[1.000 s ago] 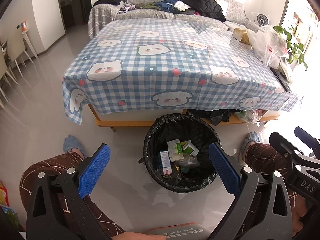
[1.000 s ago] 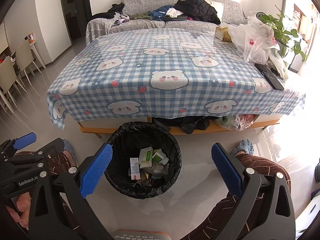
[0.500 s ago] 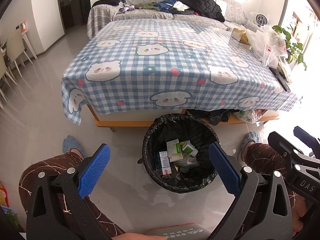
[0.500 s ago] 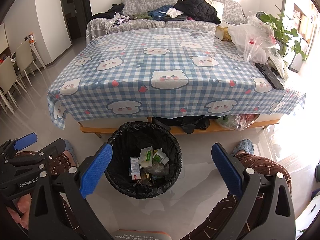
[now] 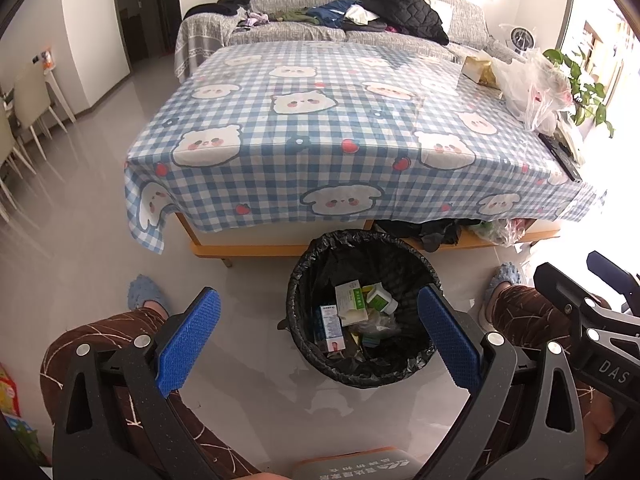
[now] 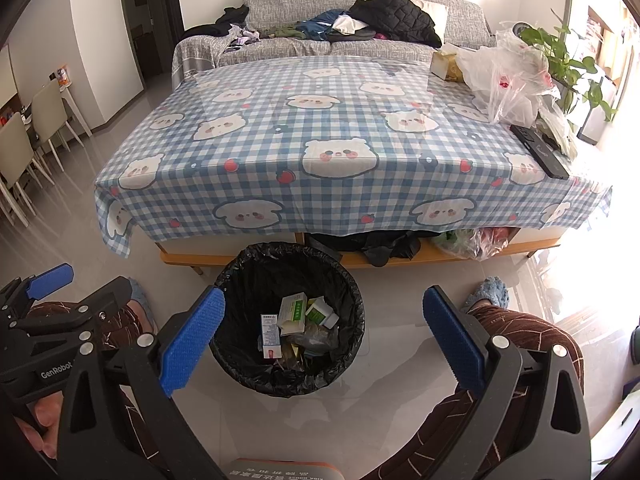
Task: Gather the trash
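The trash bin [image 5: 362, 308], holding small boxes, stands on the floor before the table [image 5: 352, 128], straight ahead between the empty, wide-open left gripper [image 5: 320, 336] and right gripper [image 6: 324, 332], roughly equally near both.

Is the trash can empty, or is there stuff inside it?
Not empty. The trash can stands upright on the floor, and small boxes and crumpled wrappers lie at its bottom. It is far from full.

left gripper [image 5: 318, 326]: black frame, silver screws, blue ribbed pads
right gripper [image 6: 322, 328]: same build, "GenRobot" lettering on the other unit
trousers [image 5: 100, 336]: brown, thin cream lines
slippers [image 5: 144, 296]: fuzzy blue-grey
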A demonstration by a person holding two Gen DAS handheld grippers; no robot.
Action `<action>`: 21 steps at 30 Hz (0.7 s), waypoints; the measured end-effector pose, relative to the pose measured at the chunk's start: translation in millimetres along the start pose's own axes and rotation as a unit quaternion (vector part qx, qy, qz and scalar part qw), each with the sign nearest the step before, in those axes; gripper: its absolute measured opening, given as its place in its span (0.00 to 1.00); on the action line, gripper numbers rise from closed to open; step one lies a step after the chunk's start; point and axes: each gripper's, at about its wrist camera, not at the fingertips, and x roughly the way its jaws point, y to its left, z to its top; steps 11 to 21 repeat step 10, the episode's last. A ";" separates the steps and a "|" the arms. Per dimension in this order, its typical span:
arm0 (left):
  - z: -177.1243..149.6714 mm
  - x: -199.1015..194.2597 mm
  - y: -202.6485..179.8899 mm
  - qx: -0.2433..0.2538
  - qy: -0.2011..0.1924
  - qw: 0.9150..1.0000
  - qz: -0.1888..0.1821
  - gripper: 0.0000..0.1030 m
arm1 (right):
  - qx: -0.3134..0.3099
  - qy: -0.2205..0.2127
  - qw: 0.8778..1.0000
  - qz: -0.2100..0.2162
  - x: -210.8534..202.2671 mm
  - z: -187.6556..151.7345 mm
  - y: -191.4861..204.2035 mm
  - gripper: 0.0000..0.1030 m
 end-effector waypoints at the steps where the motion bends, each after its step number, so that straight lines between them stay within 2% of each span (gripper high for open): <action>1: 0.2 0.0 0.6 -0.001 0.000 1.000 -0.002 0.94 | 0.000 0.000 1.000 0.000 -0.1 -0.2 0.8 0.93; 4: 1.1 -0.3 5.0 -0.012 0.001 1.000 -0.010 0.94 | 0.000 0.000 1.000 0.000 0.0 -0.5 1.7 0.93; 21: 1.7 -1.3 7.9 -0.015 0.002 1.000 -0.004 0.94 | 0.000 0.000 1.000 0.001 -0.2 -0.2 0.4 0.93</action>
